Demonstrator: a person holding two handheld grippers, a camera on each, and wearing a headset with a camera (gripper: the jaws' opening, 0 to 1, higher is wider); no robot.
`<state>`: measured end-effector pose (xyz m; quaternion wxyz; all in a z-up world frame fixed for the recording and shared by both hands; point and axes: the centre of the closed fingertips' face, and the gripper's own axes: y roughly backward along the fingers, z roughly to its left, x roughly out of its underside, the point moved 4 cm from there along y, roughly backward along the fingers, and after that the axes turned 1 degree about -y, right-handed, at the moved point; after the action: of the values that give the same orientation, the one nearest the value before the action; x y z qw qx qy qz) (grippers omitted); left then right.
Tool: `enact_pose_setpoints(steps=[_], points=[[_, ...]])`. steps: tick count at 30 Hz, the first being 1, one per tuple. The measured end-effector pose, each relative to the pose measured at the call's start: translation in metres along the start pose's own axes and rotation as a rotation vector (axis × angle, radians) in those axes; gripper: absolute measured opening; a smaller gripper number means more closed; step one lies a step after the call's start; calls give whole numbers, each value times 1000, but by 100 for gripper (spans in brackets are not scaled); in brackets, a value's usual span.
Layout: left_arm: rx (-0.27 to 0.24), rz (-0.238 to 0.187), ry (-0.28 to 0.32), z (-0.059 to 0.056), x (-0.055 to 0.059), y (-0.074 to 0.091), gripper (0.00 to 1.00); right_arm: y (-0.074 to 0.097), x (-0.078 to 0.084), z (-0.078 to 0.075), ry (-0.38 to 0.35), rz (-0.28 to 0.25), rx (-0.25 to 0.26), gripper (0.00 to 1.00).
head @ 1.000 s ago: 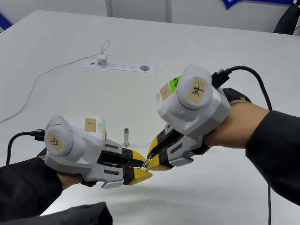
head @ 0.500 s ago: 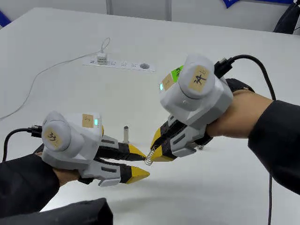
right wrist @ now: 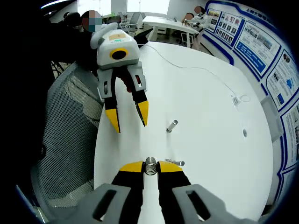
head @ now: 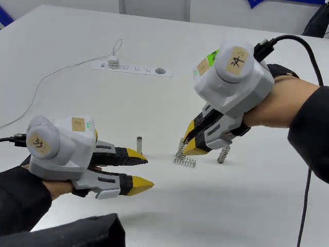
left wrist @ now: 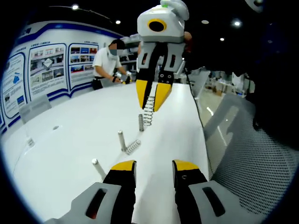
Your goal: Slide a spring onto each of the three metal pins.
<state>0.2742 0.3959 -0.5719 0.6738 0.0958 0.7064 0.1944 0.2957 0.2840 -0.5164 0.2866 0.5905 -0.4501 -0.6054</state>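
Head view from where I stand: the right gripper hangs nose-down over the white surface, its fingers pinched shut on the upper coils of a spring. That spring dangles below the yellow tips with its lower end free. Gripping it high looks deliberate, as the open bottom coil is left clear to drop over a pin.

The right gripper view looks straight down the bore of the held spring. A short pin stands just beside the fingertips, so the spring seems close to its target but not yet over it.

The left gripper lies low and off to the side, its fingers spread wide and holding nothing. I would guess it is kept out of the way but near enough to steady a pin.

A bare pin stands upright just beyond its tips. One loose spring lies flat on the surface under the right gripper. Another spring stands leaning nearby; whether it sits on a pin I cannot tell.

By my reckoning the task is partway at best.
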Motion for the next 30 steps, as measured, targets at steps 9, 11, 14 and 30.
enact_pose_setpoints(steps=[9, 11, 14, 30], points=[[-50, -7, 45, 4, 4, 10, 41, 2, 9, -23, -12, 50, 39, 12], [-56, -9, 49, 4, 5, 10, 41, 1, 8, -28, -9, 60, 44, 12], [-63, -8, 59, 3, 7, 11, 43, -2, 9, -39, -6, 75, 48, 12], [-68, -11, 87, 0, 9, 7, 49, -28, 12, -56, -18, 139, 29, 12]])
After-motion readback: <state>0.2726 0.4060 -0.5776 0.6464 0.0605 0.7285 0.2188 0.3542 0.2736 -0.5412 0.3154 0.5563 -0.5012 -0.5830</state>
